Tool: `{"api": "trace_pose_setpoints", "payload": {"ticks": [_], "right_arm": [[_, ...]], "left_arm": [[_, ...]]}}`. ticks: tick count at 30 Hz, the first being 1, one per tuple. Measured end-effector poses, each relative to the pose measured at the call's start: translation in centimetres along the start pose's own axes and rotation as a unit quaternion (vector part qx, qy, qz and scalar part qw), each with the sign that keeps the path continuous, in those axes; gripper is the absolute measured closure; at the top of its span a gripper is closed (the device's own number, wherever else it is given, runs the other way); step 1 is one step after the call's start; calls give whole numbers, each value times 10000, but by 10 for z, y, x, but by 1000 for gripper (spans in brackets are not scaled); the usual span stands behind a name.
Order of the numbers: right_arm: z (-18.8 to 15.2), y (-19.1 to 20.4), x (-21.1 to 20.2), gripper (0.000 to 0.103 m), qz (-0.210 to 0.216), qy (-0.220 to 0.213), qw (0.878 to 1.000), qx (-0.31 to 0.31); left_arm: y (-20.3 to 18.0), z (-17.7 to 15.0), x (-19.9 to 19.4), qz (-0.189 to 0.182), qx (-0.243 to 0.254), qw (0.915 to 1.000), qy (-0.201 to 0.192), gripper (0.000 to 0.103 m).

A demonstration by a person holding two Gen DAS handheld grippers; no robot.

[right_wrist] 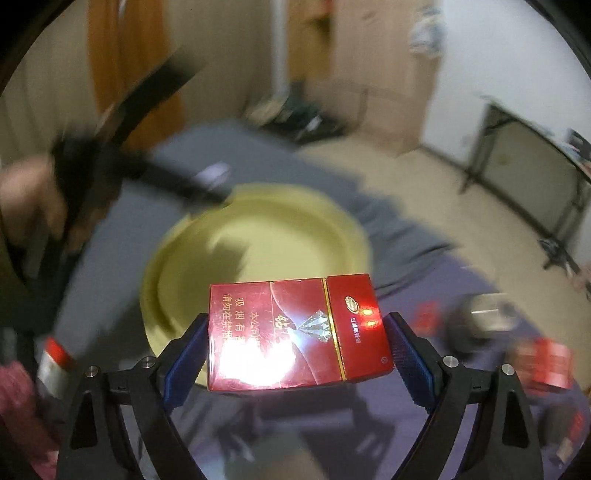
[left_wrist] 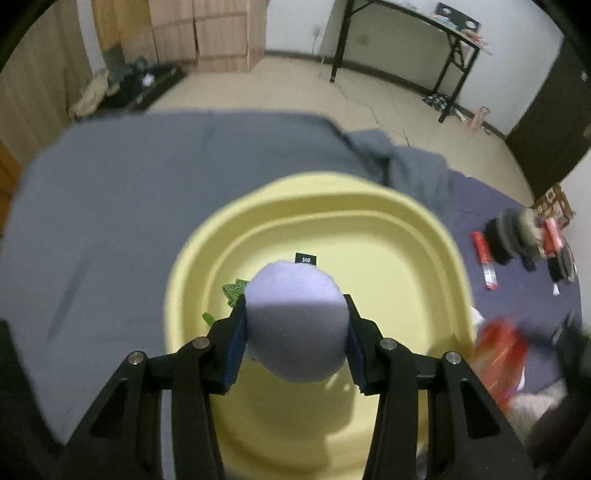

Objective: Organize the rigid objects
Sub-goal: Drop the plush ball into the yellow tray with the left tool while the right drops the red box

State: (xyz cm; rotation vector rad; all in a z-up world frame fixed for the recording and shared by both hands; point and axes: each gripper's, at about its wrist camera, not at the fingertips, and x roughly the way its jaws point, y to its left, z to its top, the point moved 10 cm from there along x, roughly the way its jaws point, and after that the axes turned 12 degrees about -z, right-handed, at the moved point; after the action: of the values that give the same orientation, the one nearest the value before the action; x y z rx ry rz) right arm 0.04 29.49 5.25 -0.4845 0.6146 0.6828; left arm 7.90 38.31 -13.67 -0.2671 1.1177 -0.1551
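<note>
Left gripper (left_wrist: 295, 332): its blue pads clamp a pale lilac ball (left_wrist: 297, 321) from both sides, carried directly above the yellow basin (left_wrist: 424, 236), presumably so it can be let go into the basin. Right gripper (right_wrist: 295, 354): jaws set wide, closed on the two short ends of a red cigarette pack (right_wrist: 291, 332) held flat and face-up over the basin's near rim, probably bound for the same container. The basin already holds a small black tag (left_wrist: 306, 258) and a green patterned item (left_wrist: 234, 291), partly hidden behind the ball. It sits on a grey blanket (left_wrist: 129, 206) that meets a purple sheet (left_wrist: 517, 306), where further red packs and dark, blurred items await sorting. Beyond lie a tiled floor, stacked cardboard boxes (left_wrist: 221, 33) and a black-legged folding table (left_wrist: 413, 29) against the white wall.
</note>
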Motion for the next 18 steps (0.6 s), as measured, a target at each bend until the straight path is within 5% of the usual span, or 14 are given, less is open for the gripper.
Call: {"api": "trace_pose_setpoints", "payload": {"ticks": [4, 9, 13, 16, 18], "right_arm": [[3, 74, 70, 11, -109, 394, 9980, -473], [9, 92, 104, 11, -124, 556, 9971, -499], [2, 82, 115, 9, -41, 806, 9962, -322], [3, 77, 107, 0, 176, 901, 9958, 53], [11, 63, 90, 0, 277, 801, 9953, 475]], "left_arm": [[16, -2, 41, 33, 40, 9996, 260, 54], [17, 2, 55, 15, 304, 9993, 231, 51], [17, 6, 49, 5, 288, 9994, 212, 29], [6, 14, 23, -107, 174, 9998, -78, 0], [-5, 18, 4, -223, 183, 9992, -259, 0]]}}
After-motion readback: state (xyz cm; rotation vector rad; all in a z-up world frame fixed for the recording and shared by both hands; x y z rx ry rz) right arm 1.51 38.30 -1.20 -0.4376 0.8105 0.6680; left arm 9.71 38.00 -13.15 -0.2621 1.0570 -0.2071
